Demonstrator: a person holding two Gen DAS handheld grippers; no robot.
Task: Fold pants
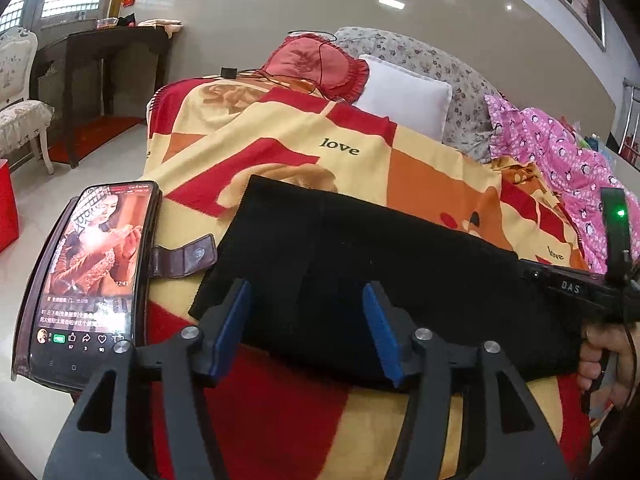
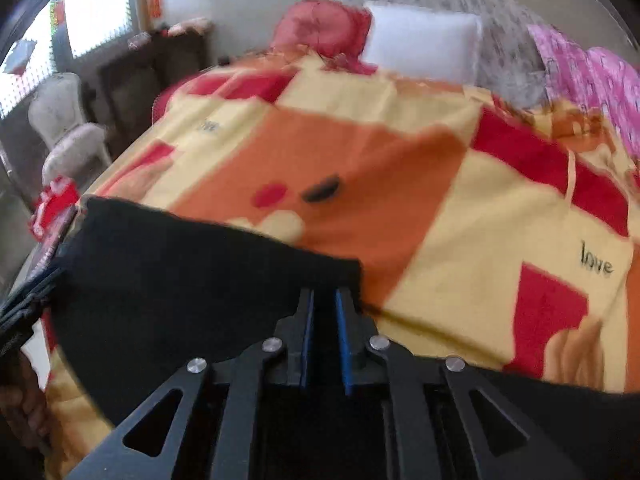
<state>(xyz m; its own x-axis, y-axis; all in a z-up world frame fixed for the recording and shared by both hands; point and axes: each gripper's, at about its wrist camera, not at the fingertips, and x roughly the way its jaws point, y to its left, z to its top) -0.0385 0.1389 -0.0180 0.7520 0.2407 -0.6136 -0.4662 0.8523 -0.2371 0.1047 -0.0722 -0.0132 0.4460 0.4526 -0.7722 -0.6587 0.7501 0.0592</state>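
Observation:
The black pants point(image 1: 380, 272) lie folded into a wide band across the red, yellow and orange blanket point(image 1: 360, 148). My left gripper point(image 1: 306, 324) hangs just over their near edge, open, its blue pads point(image 1: 234, 320) clear of the cloth. In the right wrist view, which is blurred, my right gripper point(image 2: 325, 320) is shut, with black cloth of the pants point(image 2: 180, 280) between its pads, at the fold's right corner. From the left wrist view, the right tool's black housing point(image 1: 568, 286) and the hand point(image 1: 600, 356) holding it sit at the right end of the pants.
A lit phone point(image 1: 92, 272) in a brown flip case point(image 1: 184, 256) lies at the blanket's left edge. At the head of the bed are a red cushion point(image 1: 320, 64), a white pillow point(image 1: 404, 96) and pink printed clothing point(image 1: 560, 152). A dark side table point(image 1: 108, 80) and a white chair point(image 1: 20, 92) stand left.

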